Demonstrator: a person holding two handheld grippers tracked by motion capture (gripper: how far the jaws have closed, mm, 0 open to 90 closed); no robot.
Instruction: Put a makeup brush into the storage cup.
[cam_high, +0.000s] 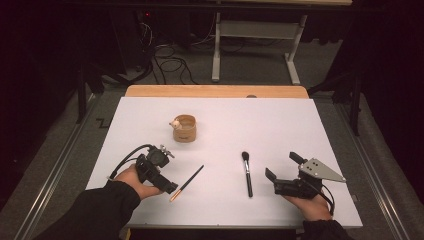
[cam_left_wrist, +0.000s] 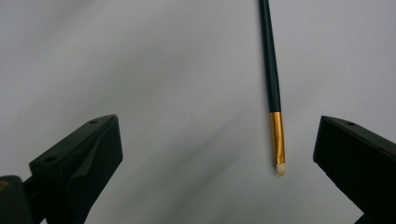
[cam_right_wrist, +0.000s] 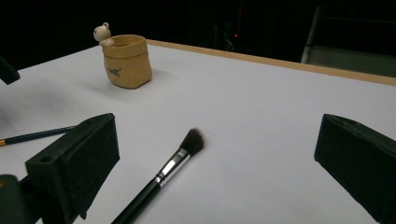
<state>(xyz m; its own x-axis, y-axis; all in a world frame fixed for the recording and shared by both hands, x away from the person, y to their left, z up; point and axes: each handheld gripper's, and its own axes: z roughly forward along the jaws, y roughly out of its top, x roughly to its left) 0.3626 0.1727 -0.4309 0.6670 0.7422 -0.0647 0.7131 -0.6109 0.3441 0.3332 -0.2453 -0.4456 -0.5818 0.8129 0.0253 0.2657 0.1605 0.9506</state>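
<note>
A thin dark brush (cam_high: 186, 183) with a gold ferrule and pale tip lies on the white table (cam_high: 280, 120). My left gripper (cam_high: 167, 182) hovers just left of that tip, open; in the left gripper view the brush tip (cam_left_wrist: 279, 158) lies between the jaws, nearer the right one, untouched. A black makeup brush (cam_high: 247, 172) lies at mid-table, bristles pointing away. My right gripper (cam_high: 283, 166) rests open to its right, holding nothing. In the right gripper view the makeup brush (cam_right_wrist: 168, 172) lies ahead, between the wide-apart jaws.
A tan cup (cam_high: 184, 128) with a small pale figure on its rim stands at the back left; it also appears in the right gripper view (cam_right_wrist: 127, 60). A wooden edge (cam_high: 215, 91) borders the far side. Desk legs and cables lie beyond.
</note>
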